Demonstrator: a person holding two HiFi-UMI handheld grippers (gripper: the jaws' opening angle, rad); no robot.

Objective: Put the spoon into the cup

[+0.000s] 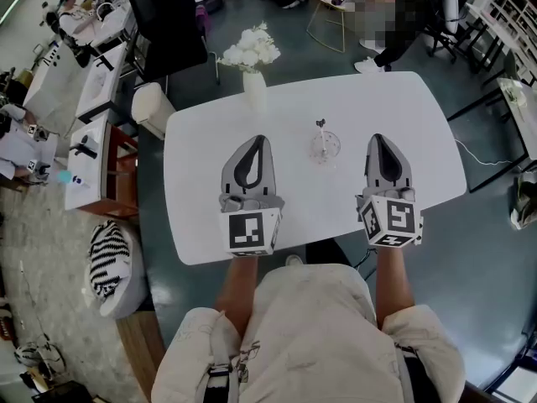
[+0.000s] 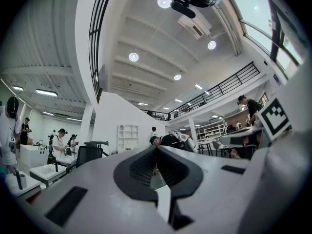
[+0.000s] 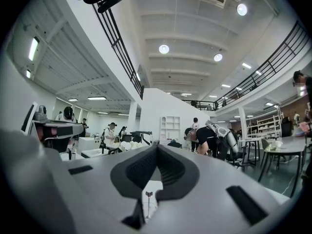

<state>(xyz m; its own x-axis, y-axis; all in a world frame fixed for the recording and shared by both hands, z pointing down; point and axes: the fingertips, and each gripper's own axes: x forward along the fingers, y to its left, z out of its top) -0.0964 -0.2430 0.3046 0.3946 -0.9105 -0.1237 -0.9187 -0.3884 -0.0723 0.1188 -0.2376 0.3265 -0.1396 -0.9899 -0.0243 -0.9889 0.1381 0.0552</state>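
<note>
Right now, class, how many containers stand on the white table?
2. A white vase at the far edge, and a clear cup nearer, between the left gripper and the right gripper. None seems hidden.

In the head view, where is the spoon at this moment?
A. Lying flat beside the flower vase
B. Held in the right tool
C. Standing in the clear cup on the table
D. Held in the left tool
C: the spoon stands upright in the cup on the white table, while the left tool and the right tool are both shut and hold nothing.
</note>
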